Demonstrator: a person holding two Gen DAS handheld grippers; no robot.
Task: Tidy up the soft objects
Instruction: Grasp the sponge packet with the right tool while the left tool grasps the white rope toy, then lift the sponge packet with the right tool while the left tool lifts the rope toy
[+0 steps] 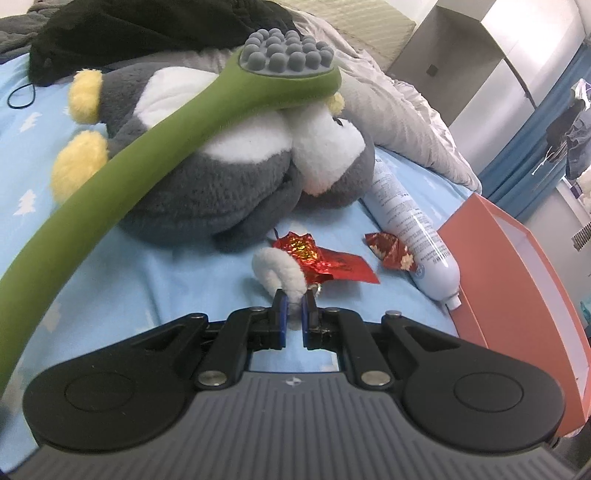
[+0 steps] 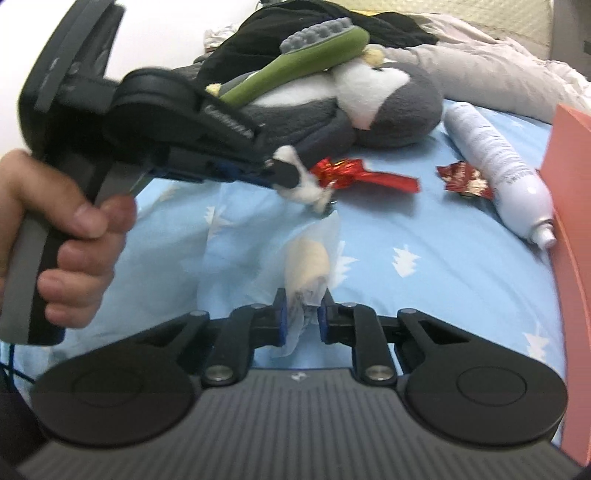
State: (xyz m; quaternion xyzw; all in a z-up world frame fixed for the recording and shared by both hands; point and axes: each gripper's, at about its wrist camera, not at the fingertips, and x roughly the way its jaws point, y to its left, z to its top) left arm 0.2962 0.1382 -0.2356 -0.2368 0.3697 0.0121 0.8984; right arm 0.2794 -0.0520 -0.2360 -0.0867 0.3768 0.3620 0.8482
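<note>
In the left wrist view my left gripper (image 1: 294, 297) is shut on a small white fluffy toy (image 1: 279, 271), held just above the blue sheet. The right wrist view shows that same left gripper (image 2: 291, 177), held by a hand (image 2: 74, 236), with the white fluffy toy (image 2: 304, 188) in its tips. My right gripper (image 2: 302, 301) is shut on a clear plastic bag (image 2: 314, 240) with a beige soft roll (image 2: 306, 262) inside. A grey and white penguin plush (image 1: 229, 177) lies behind. A green massage bat (image 1: 155, 147) with grey nubs leans across it.
Two red foil wrappers (image 1: 325, 258) (image 1: 388, 249) and a white spray bottle (image 1: 413, 229) lie on the blue bed sheet (image 1: 166, 277). An orange box (image 1: 517, 288) stands at the right edge. Black clothing (image 1: 147, 33) and a grey quilt (image 1: 406, 110) are piled behind.
</note>
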